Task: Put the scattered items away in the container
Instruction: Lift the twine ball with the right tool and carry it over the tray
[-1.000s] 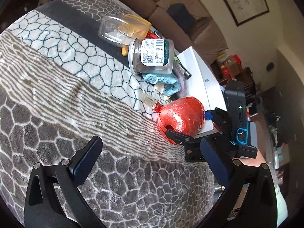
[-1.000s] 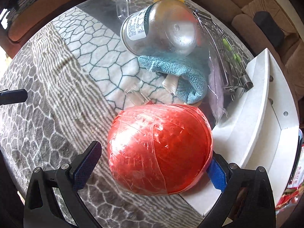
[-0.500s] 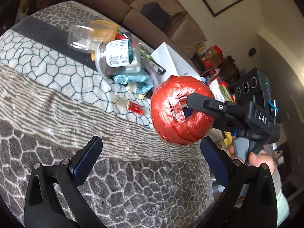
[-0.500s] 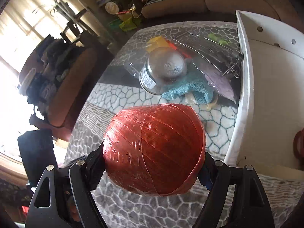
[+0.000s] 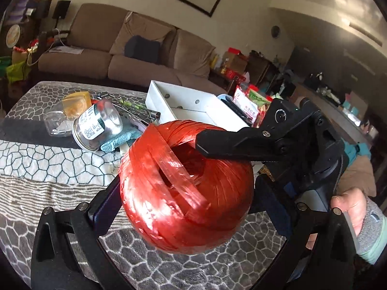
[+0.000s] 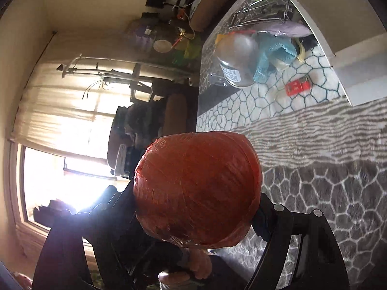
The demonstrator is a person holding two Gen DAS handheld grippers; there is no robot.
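Your right gripper (image 6: pixel 196 207) is clamped on the ball of red twine (image 6: pixel 197 188), its jaws having just been closing onto it, and it holds the ball in the air above the patterned desk (image 6: pixel 326 193). In the left wrist view the ball (image 5: pixel 186 191) sits between the pads of your left gripper (image 5: pixel 186 207), whose jaws stand apart; whether those pads touch it, you cannot tell from here.

The ball is round, slick and wound in loose strips, one of which lifts off near the centre hole. Judging by that, it could roll out of a two-point grip if you tilt or swing it fast, and a loose strip could snag on either gripper.

The white box (image 5: pixel 193 106) lies beyond the ball with its near wall facing you; carry too low and the ball may catch that rim. Beside the box the jar (image 5: pixel 96 125), the blue cloth (image 5: pixel 121 137) and metal tools crowd the desk, so keep clear of that side. The small red packet (image 6: pixel 297 87) lies near the box wall. The near desk looks open.
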